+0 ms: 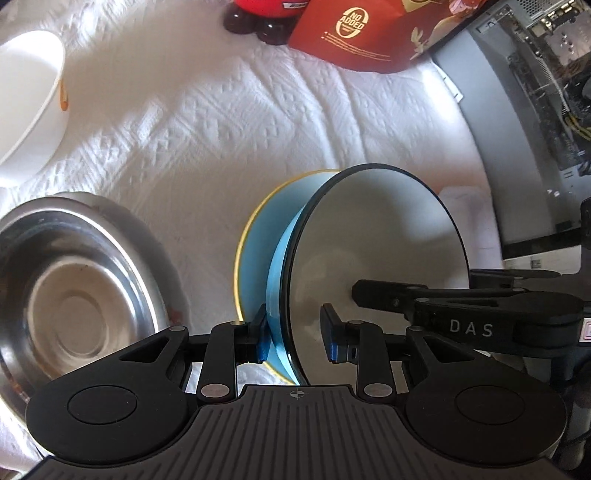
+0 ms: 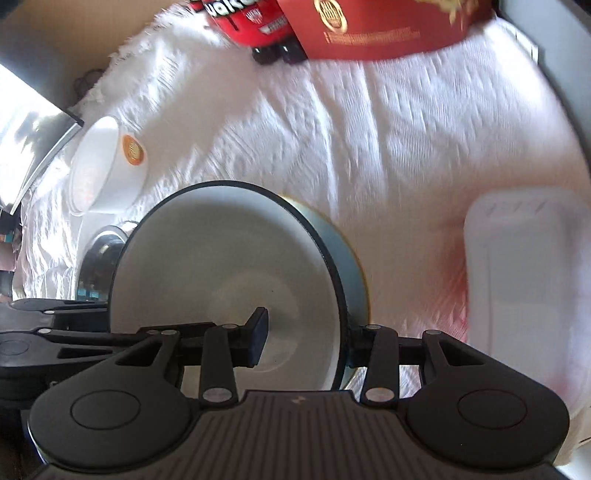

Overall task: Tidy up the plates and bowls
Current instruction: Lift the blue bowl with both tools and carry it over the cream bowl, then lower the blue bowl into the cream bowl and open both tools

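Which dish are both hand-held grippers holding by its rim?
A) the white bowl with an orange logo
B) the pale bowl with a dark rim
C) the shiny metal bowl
B: the dark-rimmed bowl sits between both hand-held grippers' fingers; the metal bowl and white bowl lie untouched on the cloth.

bowl [image 1: 376, 258]: nested in plate [image 1: 255, 258]
steel dish [image 1: 74, 280]: left of bowl
cup [image 2: 107, 166]: behind-left of bowl
box [image 1: 369, 33]: behind bowl

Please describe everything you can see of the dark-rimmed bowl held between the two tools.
The bowl is round, pale grey-white inside with a thin dark rim and a light blue outside, seemingly glazed ceramic. It looks empty. It sits nested in a blue dish with a yellow rim. The left tool and right tool each straddle its rim on opposite sides.
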